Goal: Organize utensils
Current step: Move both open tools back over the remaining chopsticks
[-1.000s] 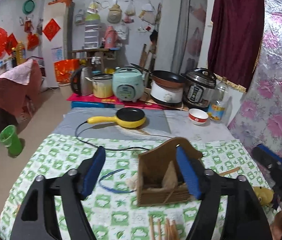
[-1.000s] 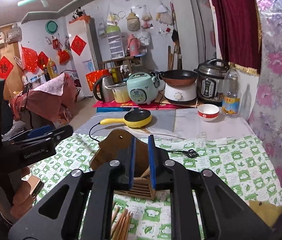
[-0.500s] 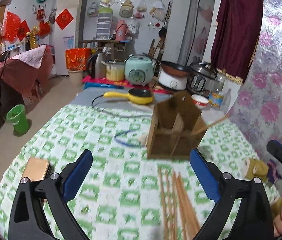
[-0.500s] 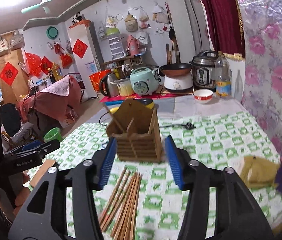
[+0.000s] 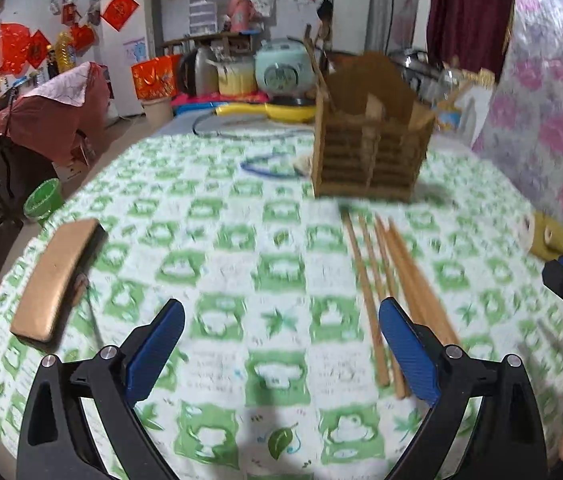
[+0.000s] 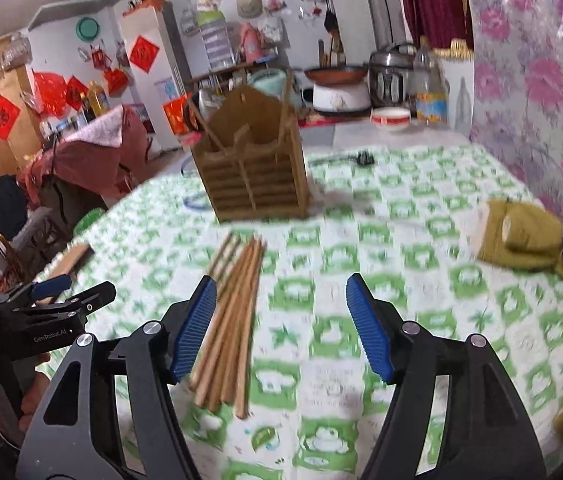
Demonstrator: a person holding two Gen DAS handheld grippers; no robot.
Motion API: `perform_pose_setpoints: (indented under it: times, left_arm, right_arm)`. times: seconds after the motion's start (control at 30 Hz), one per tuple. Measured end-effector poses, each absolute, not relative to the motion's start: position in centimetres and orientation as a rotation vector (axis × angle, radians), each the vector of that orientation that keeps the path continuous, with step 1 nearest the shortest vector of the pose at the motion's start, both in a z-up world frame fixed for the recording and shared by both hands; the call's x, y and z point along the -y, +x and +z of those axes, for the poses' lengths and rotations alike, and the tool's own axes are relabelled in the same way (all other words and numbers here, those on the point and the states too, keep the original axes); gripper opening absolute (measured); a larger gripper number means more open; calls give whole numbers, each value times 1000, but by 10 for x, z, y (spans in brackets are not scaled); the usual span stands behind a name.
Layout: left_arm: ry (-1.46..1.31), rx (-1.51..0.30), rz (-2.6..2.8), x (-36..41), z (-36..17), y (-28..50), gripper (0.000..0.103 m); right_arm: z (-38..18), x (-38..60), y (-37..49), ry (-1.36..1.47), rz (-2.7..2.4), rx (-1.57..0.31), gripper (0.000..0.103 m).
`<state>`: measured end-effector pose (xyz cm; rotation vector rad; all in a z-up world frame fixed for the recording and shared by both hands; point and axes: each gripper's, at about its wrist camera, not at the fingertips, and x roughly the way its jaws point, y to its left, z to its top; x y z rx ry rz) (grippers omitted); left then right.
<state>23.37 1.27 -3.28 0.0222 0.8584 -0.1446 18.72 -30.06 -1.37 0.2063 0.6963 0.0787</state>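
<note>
A wooden slatted utensil holder (image 5: pixel 369 152) stands on the green-checked tablecloth (image 5: pixel 241 264), with chopsticks leaning in it; it also shows in the right wrist view (image 6: pixel 255 172). Several wooden chopsticks (image 5: pixel 389 292) lie loose in front of it, also in the right wrist view (image 6: pixel 233 324). My left gripper (image 5: pixel 281 344) is open and empty, above the cloth to the left of the chopsticks. My right gripper (image 6: pixel 281 328) is open and empty, with its left finger beside the chopsticks.
A brown flat block (image 5: pixel 55 276) lies at the table's left edge. A mustard cloth item (image 6: pixel 521 240) lies at the right. A blue loop (image 5: pixel 269 166) and black cable (image 6: pixel 341 158) lie beyond the holder. Cookers and a yellow pan (image 5: pixel 281 110) stand at the back.
Both grippers have pulled back from the holder toward the table's front. The right gripper was shut at the holder, then opened. The loose chopsticks now lie close in front of both.
</note>
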Motion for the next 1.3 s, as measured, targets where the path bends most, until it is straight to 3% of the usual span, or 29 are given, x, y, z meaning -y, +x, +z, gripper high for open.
perform_pose_setpoints:
  times: [0.43, 0.63, 0.83, 1.03, 1.3]
  left_arm:
    - [8, -1034, -245, -8, -80, 253, 96]
    - [-213, -1063, -297, -35, -83, 264, 96]
    - [-193, -1058, -291, -30, -82, 262, 96]
    - [-154, -1051, -313, -25, -80, 258, 96]
    - [-7, -1075, -333, -3, -85, 254, 96]
  right_arm:
    - [-65, 306, 202, 214, 154, -866, 70]
    - [-71, 280, 188, 14, 218, -925, 70]
    - [-80, 264, 186, -113, 219, -980, 69]
    - [-73, 303, 192, 50, 25, -920, 66]
    - [-67, 297, 187, 38, 65, -873, 66]
